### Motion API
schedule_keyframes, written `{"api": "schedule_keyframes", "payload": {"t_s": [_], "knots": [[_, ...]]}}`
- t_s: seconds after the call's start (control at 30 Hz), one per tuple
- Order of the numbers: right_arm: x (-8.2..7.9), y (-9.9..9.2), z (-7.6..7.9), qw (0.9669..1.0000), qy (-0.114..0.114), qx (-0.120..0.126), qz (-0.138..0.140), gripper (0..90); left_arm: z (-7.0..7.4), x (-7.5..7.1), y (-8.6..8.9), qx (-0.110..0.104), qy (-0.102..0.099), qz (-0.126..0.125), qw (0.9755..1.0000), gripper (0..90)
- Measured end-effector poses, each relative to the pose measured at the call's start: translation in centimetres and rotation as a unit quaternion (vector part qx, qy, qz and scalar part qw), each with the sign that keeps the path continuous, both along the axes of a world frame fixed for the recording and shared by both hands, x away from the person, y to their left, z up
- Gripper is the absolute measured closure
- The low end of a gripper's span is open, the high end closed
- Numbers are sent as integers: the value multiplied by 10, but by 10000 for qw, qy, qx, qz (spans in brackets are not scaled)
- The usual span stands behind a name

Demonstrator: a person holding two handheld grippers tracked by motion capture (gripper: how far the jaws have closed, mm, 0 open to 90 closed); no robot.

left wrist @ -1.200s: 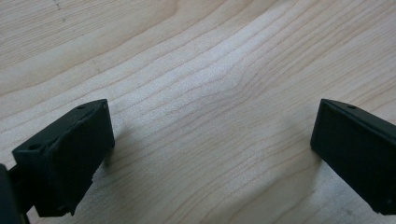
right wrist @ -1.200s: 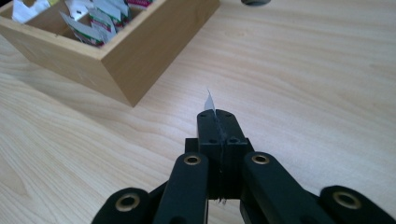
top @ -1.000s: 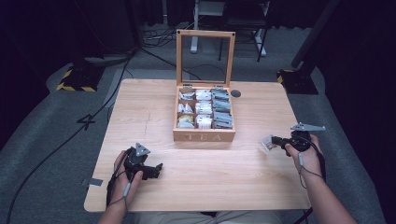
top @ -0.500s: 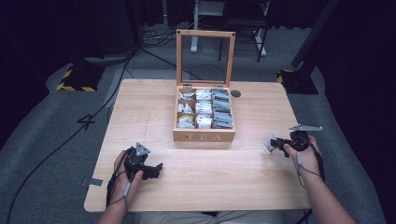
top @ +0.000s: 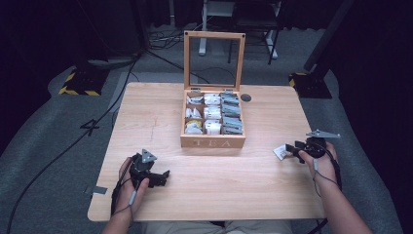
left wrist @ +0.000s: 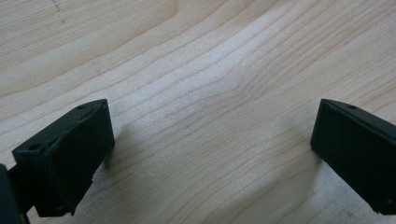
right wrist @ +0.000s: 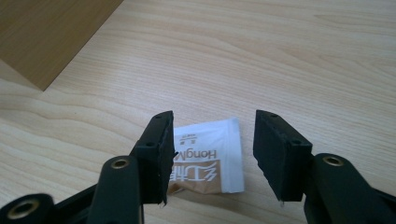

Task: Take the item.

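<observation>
Tea packet, one flat square sachet of white and tan paper with printed lettering, lies on the wooden table near its right edge, between the spread jaws of the right gripper. Those jaws have just been opening and no pad presses on the packet; the left jaw overlaps its edge in the right gripper view, so contact there is unclear. In the high view the packet sits just beside the right gripper, well apart from the tea box.

One box stands mid-table: pale wood, rectangular, its framed lid raised upright, with nine compartments in three rows holding white and grey sachets, too small to count. A small dark round disc lies beside its far right corner.

Left gripper rests near the table's front left, its two black blocky jaws wide apart over bare wood grain, holding nothing.
</observation>
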State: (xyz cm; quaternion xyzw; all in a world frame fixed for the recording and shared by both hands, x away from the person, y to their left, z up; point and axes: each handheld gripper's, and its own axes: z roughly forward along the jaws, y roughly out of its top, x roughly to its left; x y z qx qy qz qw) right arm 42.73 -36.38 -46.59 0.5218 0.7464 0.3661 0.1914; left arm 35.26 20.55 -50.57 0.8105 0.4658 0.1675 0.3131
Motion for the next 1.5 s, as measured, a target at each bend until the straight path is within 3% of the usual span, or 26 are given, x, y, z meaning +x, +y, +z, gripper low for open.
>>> {"api": "schedule_keyframes", "payload": {"t_s": [0.23, 0.4, 0.6, 0.93, 1.1, 1.2, 1.3, 1.33, 1.5], "knots": [[-8, 3, 13, 9996, -168, 195, 134, 490, 0, -1, 0, -8, 15, 30, 10000, 0], [-20, 11, 29, 9982, -355, 251, 416, 488, 0, -6, -1, 6, -2, 205, 9998, 0], [-39, 30, 47, 9939, -563, 387, 870, 479, 0, -10, 1, 2, 2, 235, 9997, 1], [-60, 54, 54, 9870, -691, 369, 1400, 434, 0, -11, 1, -9, -11, 245, 9997, 1], [-78, 71, 51, 9835, -794, 176, 1618, 448, 0, -11, 1, -10, -9, 241, 9997, 0], [-84, 76, 48, 9823, -799, 208, 1684, 443, 0, -11, 1, -10, -5, 240, 9997, 0], [-90, 83, 37, 9813, -794, 334, 1724, 437, 0, -11, 1, -10, -4, 237, 9997, 0], [-92, 87, 26, 9809, -751, 387, 1750, 435, 0, -11, 1, -9, -3, 226, 9997, 0], [-91, 96, -4, 9827, -495, 86, 1785, 428, 0, -10, 1, -5, 1, 211, 9998, 0]]}}
